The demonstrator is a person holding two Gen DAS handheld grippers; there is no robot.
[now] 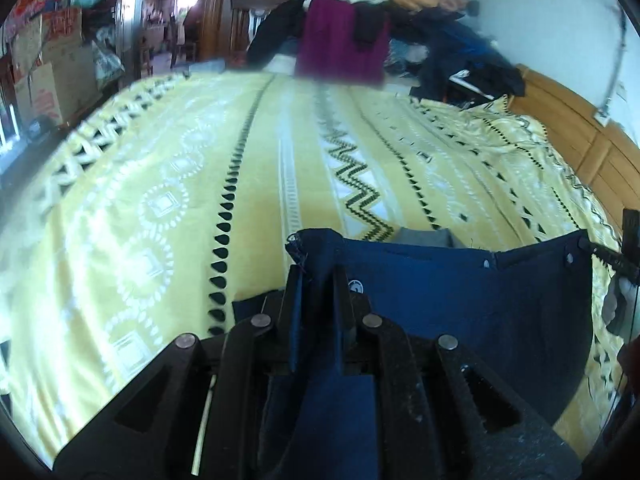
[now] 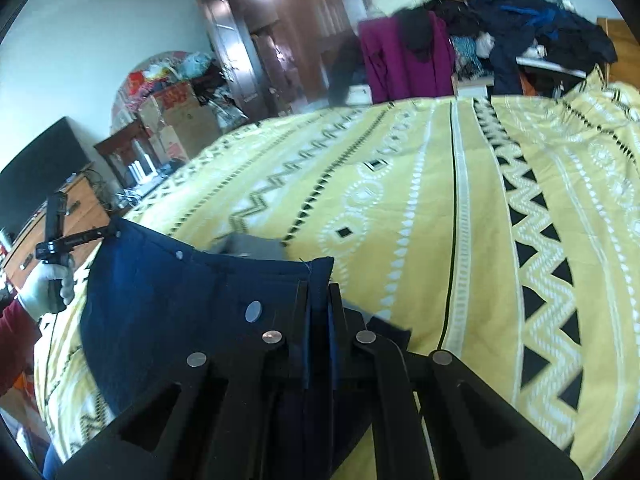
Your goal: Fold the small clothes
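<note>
We see no bins or baskets here, only cardboard boxes [image 2: 180, 120] stacked far ahead and to the left of our right gripper, their contents not visible. Our left gripper [image 1: 318, 276] is pinching one upper corner of the navy garment [image 1: 460, 304], its fingers pressed onto the cloth, and our right gripper [image 2: 318, 292] pinches the opposite corner the same way, so the fabric spans between the two with its metal snaps [image 2: 253, 311] showing. A grey piece [image 2: 256, 246] lies just beyond the garment's top edge. Beneath and ahead of both grippers spreads a yellow patterned bedspread [image 1: 200, 184] with white and black zigzags. Far ahead, at the bed's end, a magenta garment [image 2: 404, 60] hangs before a heap of dark clothes [image 2: 540, 36], and a wooden door [image 2: 240, 48] stands ahead to the left
</note>
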